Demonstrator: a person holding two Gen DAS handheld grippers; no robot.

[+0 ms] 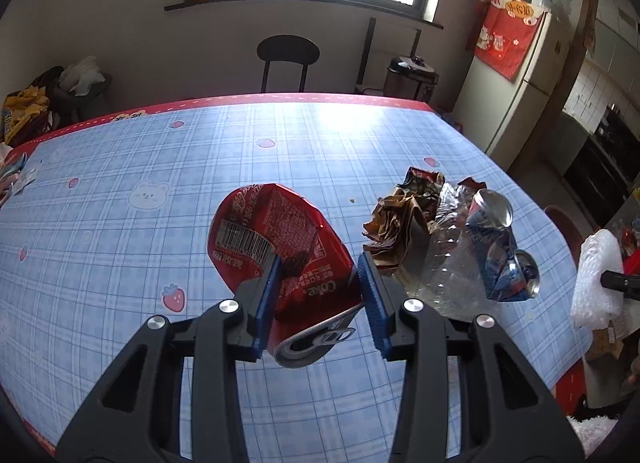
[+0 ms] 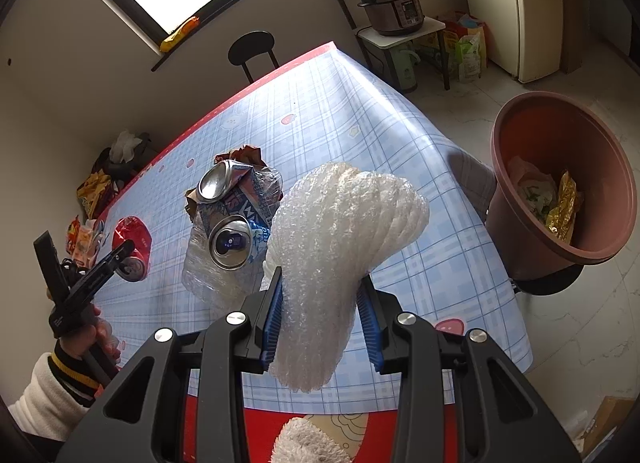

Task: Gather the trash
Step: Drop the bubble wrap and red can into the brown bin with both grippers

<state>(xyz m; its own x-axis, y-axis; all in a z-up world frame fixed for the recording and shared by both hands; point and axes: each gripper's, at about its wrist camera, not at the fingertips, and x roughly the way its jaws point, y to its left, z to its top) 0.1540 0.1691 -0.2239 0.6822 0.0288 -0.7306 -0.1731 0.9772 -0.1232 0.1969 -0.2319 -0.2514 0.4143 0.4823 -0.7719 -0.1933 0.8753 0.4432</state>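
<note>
Red can [image 1: 280, 247] reads "Coke"; blue can [image 1: 500, 251] unreadable.

1. The tablecloth [image 1: 120, 167] is pale blue plaid with strawberries, bears and a red border.
2. The flattened can [image 1: 276, 239] is red.
3. The crushed can [image 2: 236, 219] is blue and silver.
4. The bubble wrap [image 2: 332, 247] is white.
5. The bin [image 2: 520, 199] is reddish-brown.
</note>
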